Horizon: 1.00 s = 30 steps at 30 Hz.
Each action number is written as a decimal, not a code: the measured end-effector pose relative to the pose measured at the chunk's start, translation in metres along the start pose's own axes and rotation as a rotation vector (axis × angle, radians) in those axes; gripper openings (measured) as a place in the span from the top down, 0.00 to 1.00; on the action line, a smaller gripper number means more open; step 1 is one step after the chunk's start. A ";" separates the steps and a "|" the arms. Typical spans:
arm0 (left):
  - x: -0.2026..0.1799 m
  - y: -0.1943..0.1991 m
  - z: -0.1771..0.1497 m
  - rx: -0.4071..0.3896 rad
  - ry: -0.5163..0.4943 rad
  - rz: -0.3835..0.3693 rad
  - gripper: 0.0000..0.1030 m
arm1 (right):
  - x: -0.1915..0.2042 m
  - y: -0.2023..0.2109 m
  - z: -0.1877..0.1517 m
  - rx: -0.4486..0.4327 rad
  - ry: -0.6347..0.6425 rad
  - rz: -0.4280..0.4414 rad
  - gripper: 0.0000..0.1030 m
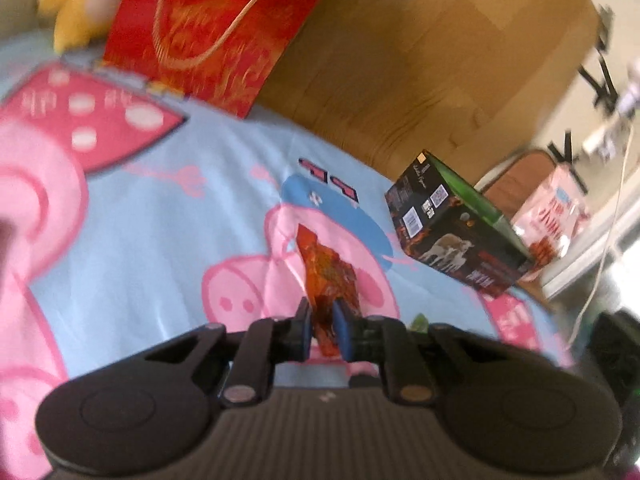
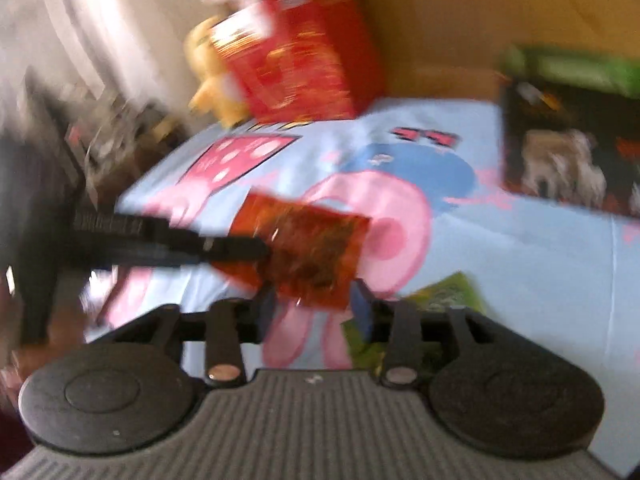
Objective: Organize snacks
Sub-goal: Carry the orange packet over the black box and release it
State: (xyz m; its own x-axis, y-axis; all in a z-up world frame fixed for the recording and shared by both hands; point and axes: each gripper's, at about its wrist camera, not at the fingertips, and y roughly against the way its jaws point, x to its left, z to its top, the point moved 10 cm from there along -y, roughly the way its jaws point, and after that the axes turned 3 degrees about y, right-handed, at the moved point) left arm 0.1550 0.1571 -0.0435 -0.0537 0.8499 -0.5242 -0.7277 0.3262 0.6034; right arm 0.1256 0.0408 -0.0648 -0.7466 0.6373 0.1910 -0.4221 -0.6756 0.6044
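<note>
My left gripper [image 1: 322, 330] is shut on an orange-red snack packet [image 1: 326, 276] and holds it upright above the blue cartoon-pig blanket [image 1: 160, 216]. In the right wrist view the same packet [image 2: 308, 252] hangs in the left gripper, which reaches in from the left, just in front of my right gripper [image 2: 314, 312]. The right gripper is open with the packet's lower edge between its fingers, not clamped. A green snack packet [image 2: 448, 292] lies on the blanket by the right finger. A black snack box [image 1: 456, 224] with a green top stands at the right.
A red gift bag [image 1: 208, 36] stands at the back of the bed against a wooden headboard [image 1: 420, 60], with a yellow plush toy [image 1: 80, 4] beside it. A pink snack bag [image 1: 552, 216] lies beyond the black box. Dark furniture stands off the bed's left side [image 2: 40, 184].
</note>
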 end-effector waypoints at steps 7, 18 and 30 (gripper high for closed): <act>-0.006 -0.001 0.002 0.018 0.004 -0.028 0.89 | 0.017 -0.028 0.008 -0.011 0.288 -0.120 0.18; -0.013 -0.003 0.001 0.053 0.039 -0.056 0.88 | -0.004 -0.029 0.013 -0.044 0.194 -0.149 0.76; -0.132 -0.010 0.039 -0.017 -0.207 -0.190 0.88 | -0.045 0.048 0.046 -0.308 0.249 -0.436 0.77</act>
State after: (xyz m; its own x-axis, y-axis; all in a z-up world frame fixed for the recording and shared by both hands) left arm 0.1960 0.0579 0.0434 0.2247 0.8410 -0.4921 -0.7225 0.4826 0.4950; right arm 0.1624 -0.0036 -0.0087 -0.5535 0.7990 -0.2349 -0.8191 -0.4714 0.3268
